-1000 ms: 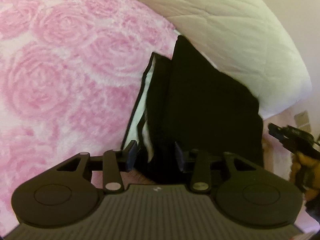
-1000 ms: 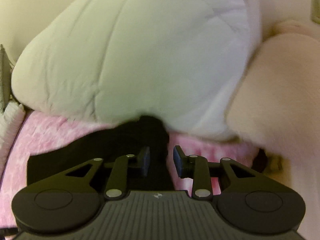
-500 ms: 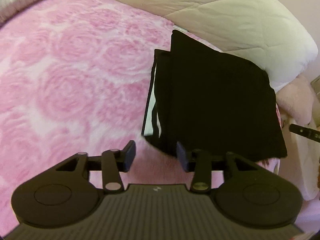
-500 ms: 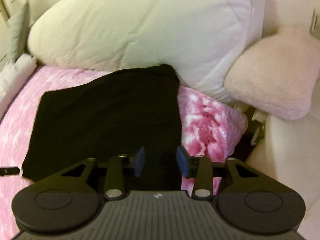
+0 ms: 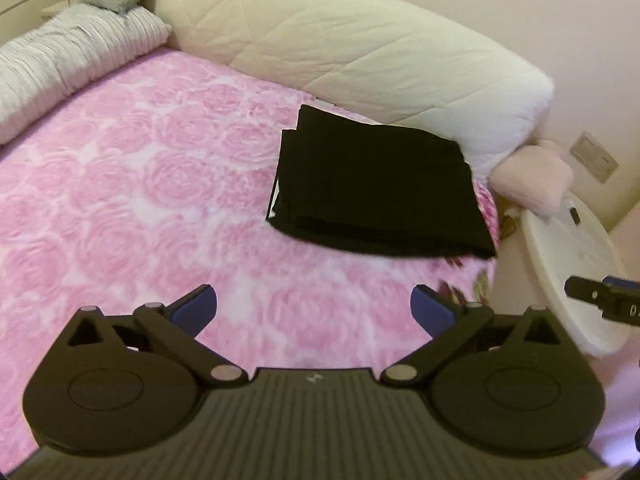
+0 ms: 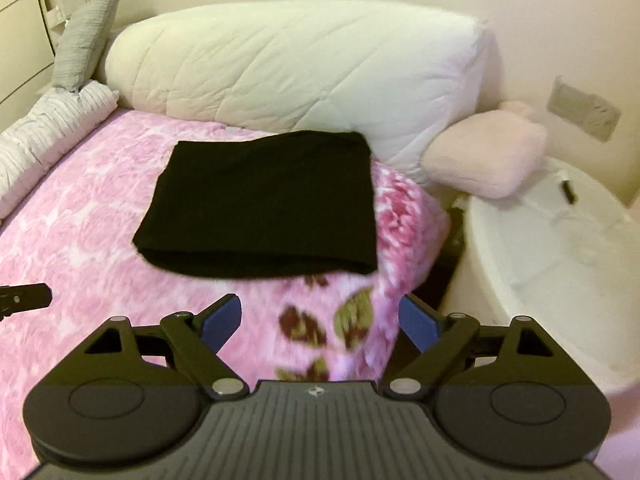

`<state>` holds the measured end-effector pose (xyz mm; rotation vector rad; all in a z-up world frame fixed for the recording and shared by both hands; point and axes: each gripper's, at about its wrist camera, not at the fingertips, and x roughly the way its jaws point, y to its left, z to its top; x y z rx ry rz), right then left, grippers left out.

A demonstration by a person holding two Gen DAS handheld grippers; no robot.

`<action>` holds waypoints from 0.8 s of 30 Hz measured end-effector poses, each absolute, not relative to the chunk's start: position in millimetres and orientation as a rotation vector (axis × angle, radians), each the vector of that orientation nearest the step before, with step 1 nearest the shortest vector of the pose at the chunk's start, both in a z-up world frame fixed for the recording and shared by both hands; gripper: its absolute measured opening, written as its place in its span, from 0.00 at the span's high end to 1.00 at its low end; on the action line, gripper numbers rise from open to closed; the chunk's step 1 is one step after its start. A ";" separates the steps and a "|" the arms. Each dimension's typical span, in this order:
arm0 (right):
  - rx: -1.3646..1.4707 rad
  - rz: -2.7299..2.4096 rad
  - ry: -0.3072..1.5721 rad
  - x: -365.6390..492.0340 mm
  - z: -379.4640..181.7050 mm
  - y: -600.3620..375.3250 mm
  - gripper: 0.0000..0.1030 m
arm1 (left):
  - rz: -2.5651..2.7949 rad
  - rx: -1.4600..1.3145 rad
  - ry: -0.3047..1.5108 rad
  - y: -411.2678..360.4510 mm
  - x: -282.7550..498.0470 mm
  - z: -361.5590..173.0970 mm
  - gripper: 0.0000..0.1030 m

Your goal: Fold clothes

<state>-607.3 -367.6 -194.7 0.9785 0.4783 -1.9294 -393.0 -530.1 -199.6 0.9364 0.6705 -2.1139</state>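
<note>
- Left hand-held gripper [image 5: 314, 306]: blue-padded fingers spread wide, nothing between them, above the pink rose-pattern fleece blanket [image 5: 120, 208] on the bed.
- Right hand-held gripper [image 6: 320, 316]: fingers also spread wide, empty, above the near right edge of the blanket [image 6: 80, 248], where a brown and green leaf print shows.
- Black folded garment [image 5: 376, 192], a flat, roughly rectangular stack, lies on the blanket at the far right part of the bed, well apart from both grippers.
- Garment's [image 6: 268, 200] far edge sits just beside the big white quilted pillow [image 6: 300, 68]; touching or not, cannot tell.
- In the left wrist view layered fold edges show on the garment's left side, with a thin light strip at the lower left corner.
- Quilted pillow [image 5: 360, 56] runs along the far side of the bed against the wall.
- Small pale pink plush cushion [image 6: 488, 156] is right of the garment, at the pillow's right end, by a white rounded counter [image 6: 560, 264] beside the bed.
- Grey-white ribbed bolster [image 5: 68, 56] lies along the far left of the bed; a grey cushion [image 6: 86, 36] stands behind it.
- Beige wall socket plate [image 6: 584, 114] on the right wall.
- Tip of the right gripper shows at the right edge of the left wrist view; the left gripper's tip shows at the left edge of the right view.
</note>
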 end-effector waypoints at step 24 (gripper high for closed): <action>0.951 -2.001 0.420 -526.1 -93.9 -263.7 0.14 | -2.162 0.964 0.576 -413.9 -347.7 -117.3 0.01</action>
